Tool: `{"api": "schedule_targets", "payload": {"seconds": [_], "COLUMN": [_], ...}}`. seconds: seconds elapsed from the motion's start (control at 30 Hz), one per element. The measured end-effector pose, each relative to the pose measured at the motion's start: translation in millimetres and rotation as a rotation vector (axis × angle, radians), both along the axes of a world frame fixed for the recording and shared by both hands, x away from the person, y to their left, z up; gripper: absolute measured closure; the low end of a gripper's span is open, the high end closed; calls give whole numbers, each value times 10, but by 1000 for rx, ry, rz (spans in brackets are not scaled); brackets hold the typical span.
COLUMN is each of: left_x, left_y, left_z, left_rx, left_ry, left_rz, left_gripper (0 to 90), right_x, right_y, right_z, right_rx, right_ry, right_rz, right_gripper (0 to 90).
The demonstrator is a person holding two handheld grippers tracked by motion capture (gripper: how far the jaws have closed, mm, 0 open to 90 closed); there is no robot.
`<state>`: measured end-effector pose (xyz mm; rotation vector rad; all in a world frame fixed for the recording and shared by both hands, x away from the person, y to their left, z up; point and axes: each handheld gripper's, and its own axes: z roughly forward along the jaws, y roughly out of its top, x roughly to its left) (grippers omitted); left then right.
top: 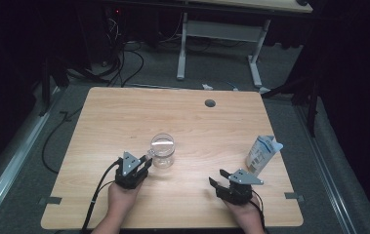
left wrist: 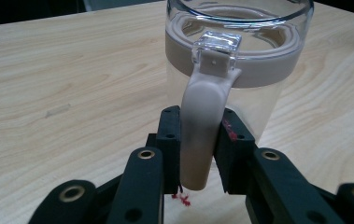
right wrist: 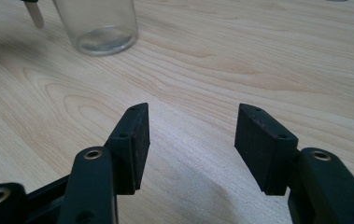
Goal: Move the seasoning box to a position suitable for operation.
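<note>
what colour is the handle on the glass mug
Pale beige-grey handle, matching the band round the glass mug; clearest in the left gripper view.

I am working in what looks like a lab or test room: a bare wooden table on grey carpet, black cables tangled on the floor, a white-legged desk behind, and dark surroundings all round.

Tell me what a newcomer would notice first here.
The clear mug near the table's middle draws the eye, its handle between the left tongs' pads. The right tongs stand open over bare wood, and a carton stands near the right edge.
</note>
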<state>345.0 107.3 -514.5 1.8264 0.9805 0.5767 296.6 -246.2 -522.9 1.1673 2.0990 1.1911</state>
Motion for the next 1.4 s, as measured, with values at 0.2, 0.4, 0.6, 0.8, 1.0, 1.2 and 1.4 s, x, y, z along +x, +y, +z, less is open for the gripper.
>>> {"api": "schedule_targets", "payload": {"seconds": [0.2, 0.4, 0.6, 0.8, 1.0, 1.2, 1.4], "left_x": [-151, -293, -384, -354, -255, -223, -193], "left_y": [-20, -73, -150, -200, -173, -213, -146], "left_z": [-7, -9, -12, -13, -21, -16, -30], "left_rx": [-13, -11, -17, -19, -25, -10, -26], "left_ry": [-5, -7, -10, -9, -14, -18, 3], "left_rz": [-38, -79, -129, -182, -218, -212, -148], "left_gripper": [730, 730, 730, 730, 732, 729, 640], "right_x": [-4, -10, -12, -9, -11, -12, -20], "right_y": [6, 20, 22, 27, 16, 18, 12], "right_z": [-4, -3, -4, -9, -8, -10, -12], "right_rx": [1, -3, -5, -5, -6, -9, -6], "right_ry": [1, 2, -1, 2, 1, 3, 2], "right_rz": [1, -3, 0, 3, -1, 0, -1], "right_gripper": [453, 453, 453, 454, 454, 454, 453]}}
